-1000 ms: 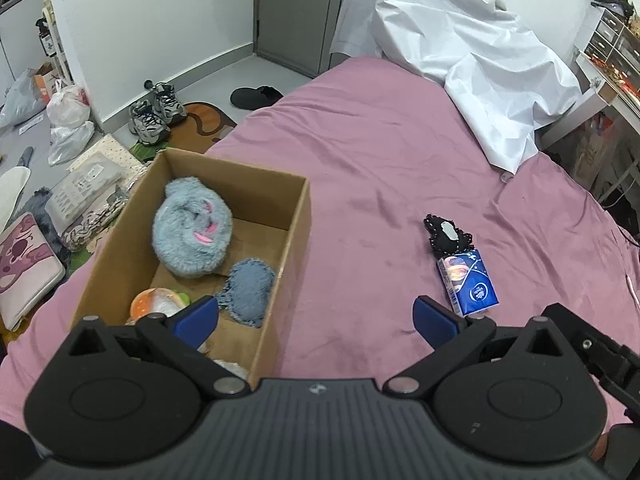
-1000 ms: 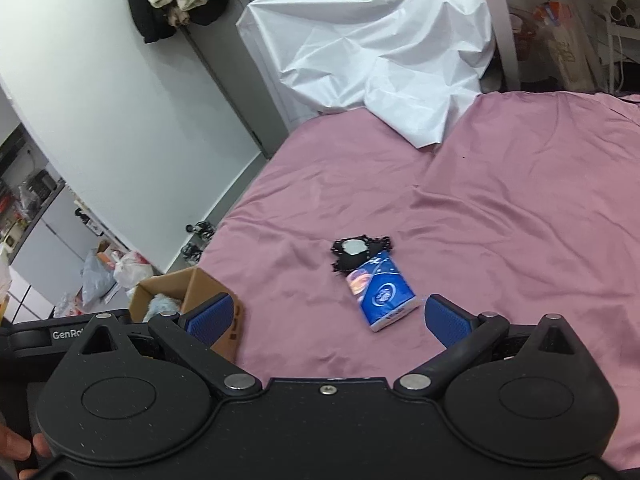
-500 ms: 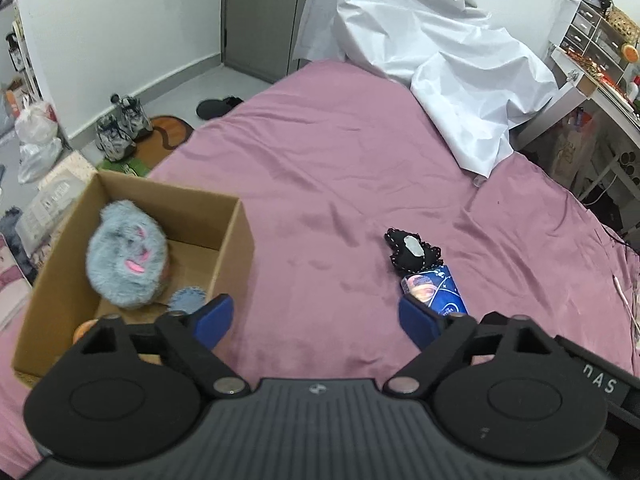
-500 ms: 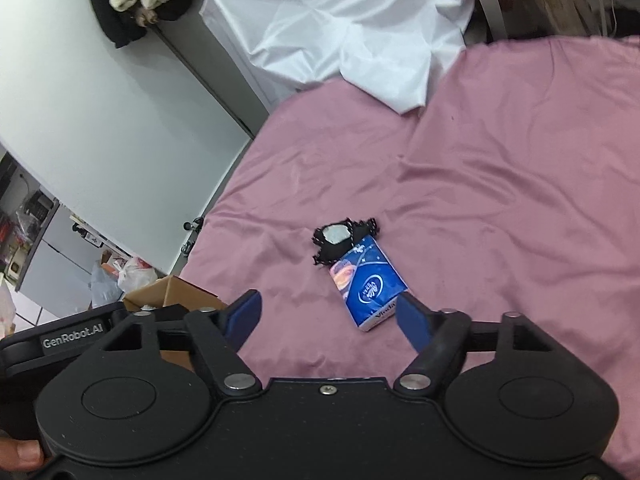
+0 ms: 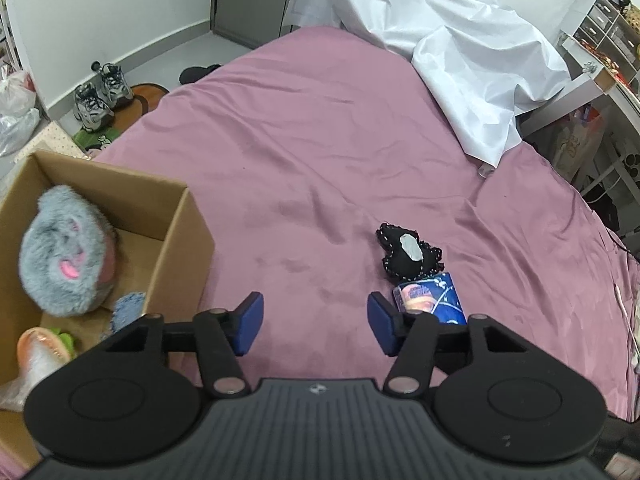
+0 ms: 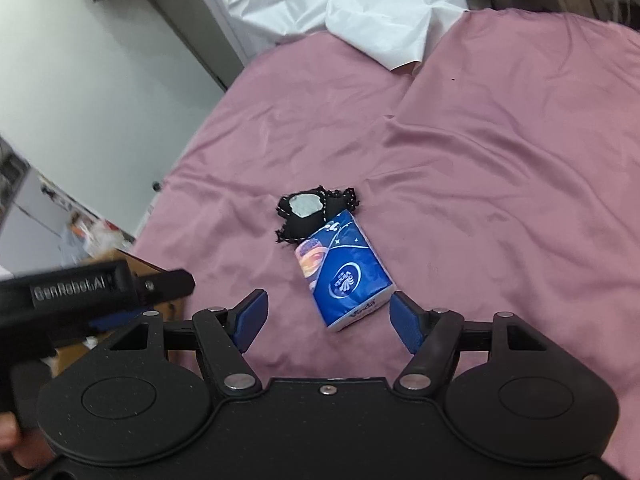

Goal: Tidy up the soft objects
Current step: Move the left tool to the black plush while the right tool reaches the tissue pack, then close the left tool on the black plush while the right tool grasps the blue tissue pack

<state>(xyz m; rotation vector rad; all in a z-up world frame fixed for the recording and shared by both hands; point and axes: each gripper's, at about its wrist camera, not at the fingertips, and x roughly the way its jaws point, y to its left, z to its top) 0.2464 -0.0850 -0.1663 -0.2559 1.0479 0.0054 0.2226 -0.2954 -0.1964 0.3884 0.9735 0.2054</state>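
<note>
Right gripper (image 6: 326, 318) spread | glossy blue tissue pack (image 6: 344, 274) | wrinkled pink sheet (image 6: 500, 168)

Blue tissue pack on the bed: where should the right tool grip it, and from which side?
Grip the blue soft tissue pack across its short width, at the near free end, coming from above. It lies flat on the pink bedsheet; its far end touches the black fabric pouch.

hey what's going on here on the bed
A person is tidying soft things into a cardboard box on the pink bed. A grey plush already lies inside. The right tongs, open, are lined up on the blue tissue pack, which touches a small black pouch. The left tongs hang open and empty.
</note>
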